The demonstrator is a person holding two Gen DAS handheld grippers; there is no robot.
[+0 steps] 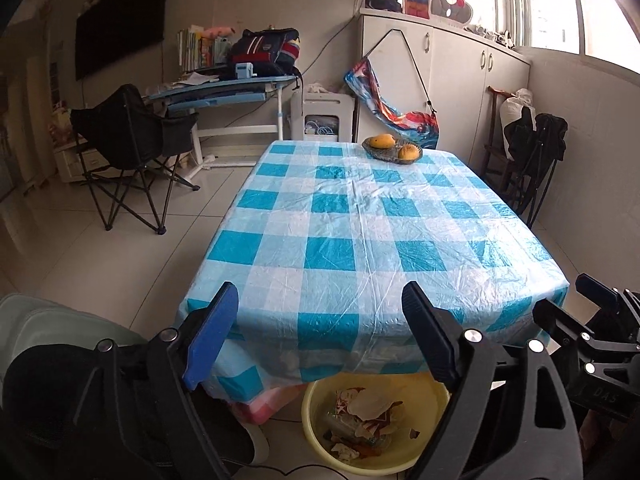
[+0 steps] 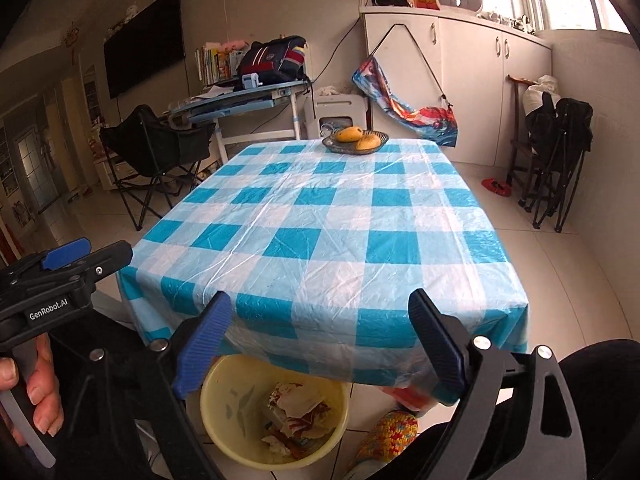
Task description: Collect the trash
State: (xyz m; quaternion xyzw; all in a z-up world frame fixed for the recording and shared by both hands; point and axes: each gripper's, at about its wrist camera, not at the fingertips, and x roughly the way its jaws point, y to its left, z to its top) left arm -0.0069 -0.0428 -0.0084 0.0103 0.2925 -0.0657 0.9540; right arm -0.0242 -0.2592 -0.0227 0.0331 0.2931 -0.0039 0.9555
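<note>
Trash (image 1: 366, 420), crumpled wrappers and paper scraps, lies inside a yellow bin (image 1: 434, 394) standing on the floor beneath the near edge of the tabletop (image 1: 352, 216). Left gripper (image 1: 320, 340): fingers (image 1: 210, 338) spread wide with nothing between them, poised above the bin. Right gripper (image 2: 320, 344): fingers (image 2: 204, 340) likewise released and empty, framing the same bin from the other side.

Left wrist view only: the right gripper's black body at the lower right edge; a pale green cushion or seat (image 1: 36, 320) at lower left; a pink patch of cloth under the blue-and-white checked cloth's overhang.

Right wrist view only: the left gripper's body, marked with a brand label, at the left edge, with a person's hand (image 2: 28, 384) wrapped around its handle; a crocheted multicoloured object (image 2: 386, 432) on the floor just beside the bin; a red item on the floor well to the right of the table.

Both views: a fruit bowl (image 1: 390, 151) with two yellow-orange fruits at the far end of the tabletop, a folding chair (image 1: 128, 140) and cluttered desk (image 1: 224, 88) to the left, and white cabinets (image 1: 460, 60) at the rear.
</note>
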